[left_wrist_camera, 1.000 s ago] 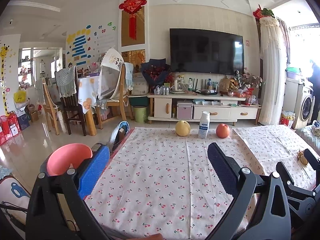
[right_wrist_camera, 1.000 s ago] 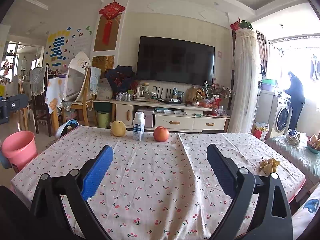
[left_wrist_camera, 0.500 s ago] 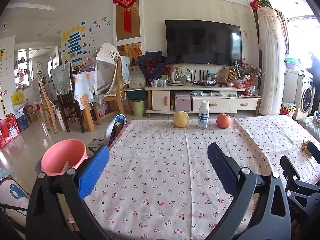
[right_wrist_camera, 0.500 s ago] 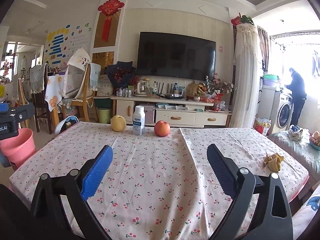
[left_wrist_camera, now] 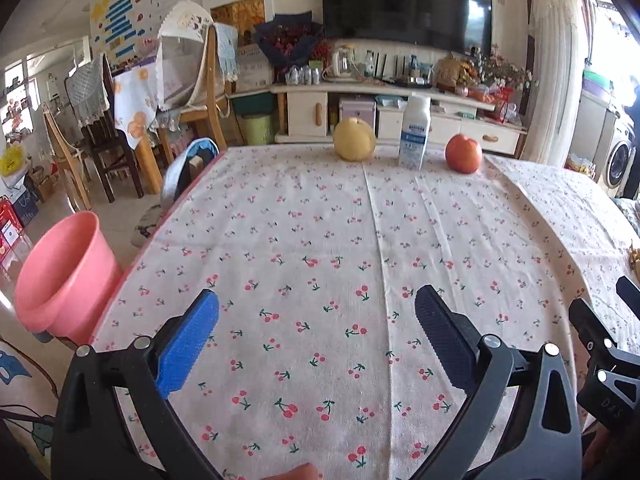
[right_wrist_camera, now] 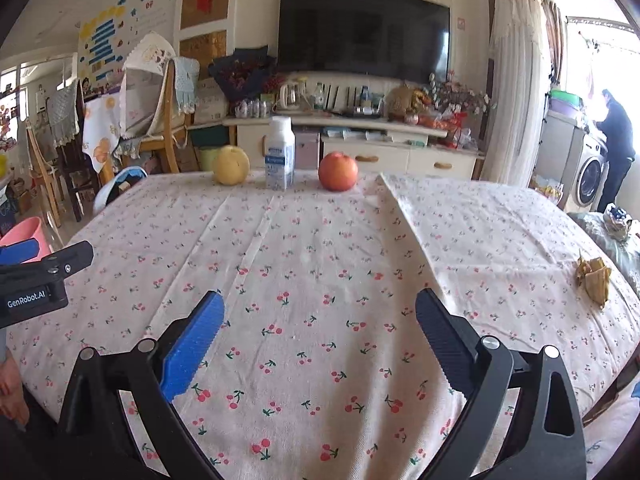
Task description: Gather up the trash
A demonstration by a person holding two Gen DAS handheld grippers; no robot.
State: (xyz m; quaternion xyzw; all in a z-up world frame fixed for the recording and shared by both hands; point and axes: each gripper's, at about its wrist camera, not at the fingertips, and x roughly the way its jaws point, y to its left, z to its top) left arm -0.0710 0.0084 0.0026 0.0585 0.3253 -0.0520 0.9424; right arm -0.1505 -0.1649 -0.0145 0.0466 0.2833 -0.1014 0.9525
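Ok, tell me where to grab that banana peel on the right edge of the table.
Take the banana peel with the right gripper, whose jaws stand open. It lies flat and crumpled near the table's right edge, so come from above and pinch the bunched upper end, where the strips gather thickest. The thin lower tip would likely slip free.

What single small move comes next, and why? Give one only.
Probably swing the right gripper right toward the banana peel at the table's right edge. Both grippers are open and empty, and the peel looks like the only trash on the cloth; the pink bin waits on the floor at left.
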